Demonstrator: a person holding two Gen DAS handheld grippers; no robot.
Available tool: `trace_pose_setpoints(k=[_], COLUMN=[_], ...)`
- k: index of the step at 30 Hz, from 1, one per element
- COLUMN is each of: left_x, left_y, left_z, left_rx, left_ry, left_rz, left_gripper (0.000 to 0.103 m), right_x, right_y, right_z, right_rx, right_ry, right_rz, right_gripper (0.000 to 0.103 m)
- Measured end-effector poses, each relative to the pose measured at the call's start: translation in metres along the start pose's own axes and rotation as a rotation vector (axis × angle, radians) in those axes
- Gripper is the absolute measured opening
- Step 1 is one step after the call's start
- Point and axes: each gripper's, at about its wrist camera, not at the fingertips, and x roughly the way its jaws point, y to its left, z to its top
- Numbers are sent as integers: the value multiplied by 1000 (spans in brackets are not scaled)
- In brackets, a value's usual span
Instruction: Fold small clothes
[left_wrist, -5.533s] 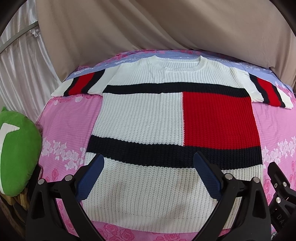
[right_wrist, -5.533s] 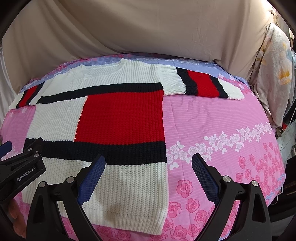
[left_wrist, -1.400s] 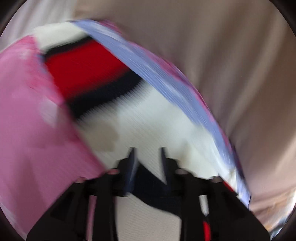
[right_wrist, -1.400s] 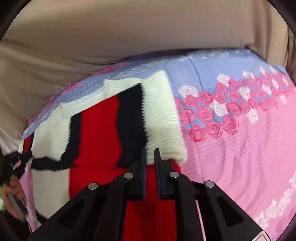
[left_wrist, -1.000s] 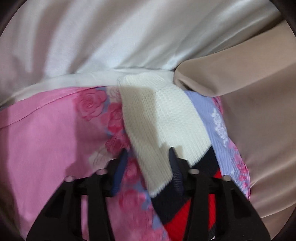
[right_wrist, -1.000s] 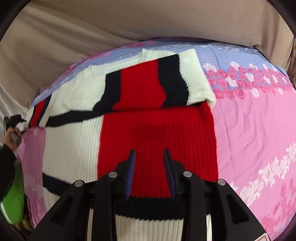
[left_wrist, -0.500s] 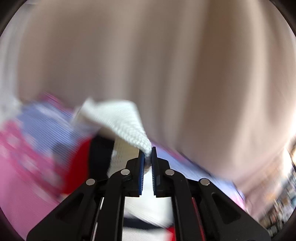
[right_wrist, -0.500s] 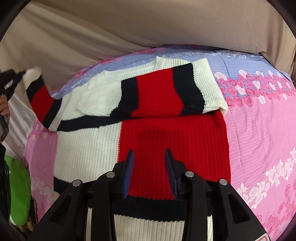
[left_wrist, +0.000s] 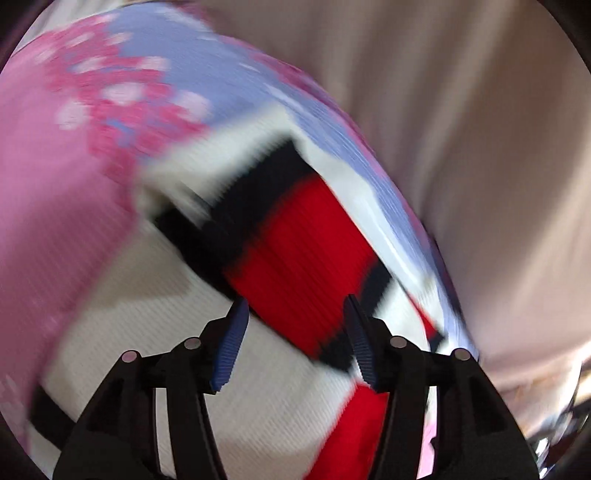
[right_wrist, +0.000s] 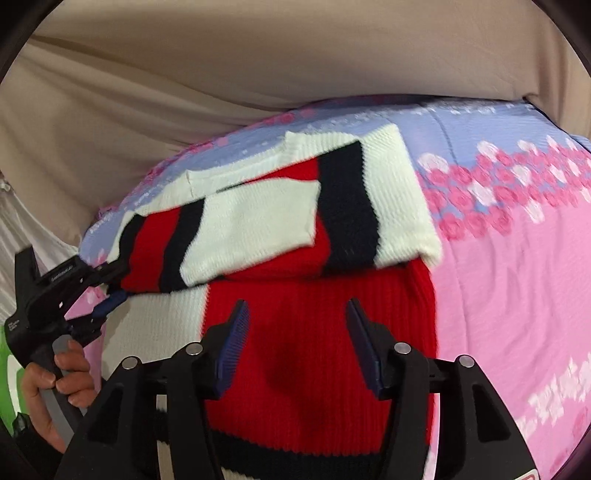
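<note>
A white knit sweater (right_wrist: 399, 314) with red and navy blocks lies flat on the bed. Its right sleeve (right_wrist: 373, 206) is folded in over the chest, and the left sleeve (right_wrist: 243, 218) lies across it. My right gripper (right_wrist: 297, 343) hovers over the red panel, its jaws opening with nothing between them. My left gripper (right_wrist: 107, 291) sits at the sweater's left shoulder fold, held by a hand (right_wrist: 51, 380). In the blurred left wrist view my left gripper (left_wrist: 297, 345) is opening above the striped sleeve (left_wrist: 295, 251), its pads off the knit.
The pink and lilac flowered sheet (right_wrist: 517, 277) spreads out to the right of the sweater. A beige curtain (right_wrist: 258, 55) hangs close behind the bed. A green cushion (right_wrist: 7, 376) shows at the left edge.
The left gripper carried the left sleeve up and over, laid it across the chest on the right sleeve and let go. The right gripper's jaws have widened.
</note>
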Motion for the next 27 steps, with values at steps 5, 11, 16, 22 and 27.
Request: trace_pose_setpoints(k=[5, 11, 16, 22, 27], left_x=[-2, 1, 4, 0, 25], left_y=[49, 69, 63, 40, 43], left_z=[43, 41, 41, 48, 26], left_rx=[-178, -352, -370, -196, -158], left_ry=[-38, -25, -74, -102, -54], left_rz=[7, -87, -95, 9, 119], left_gripper=[52, 51, 13, 7, 7], right_x=[52, 93, 93, -4, 70], right_y=[-9, -7, 22, 36, -23], right_z=[38, 56, 67, 111, 84], right_rx=[75, 157, 150, 62, 84], right_ry=[43, 79, 56, -233, 10], right_rz=[11, 32, 97, 164, -67], right_gripper=[56, 51, 12, 10, 9])
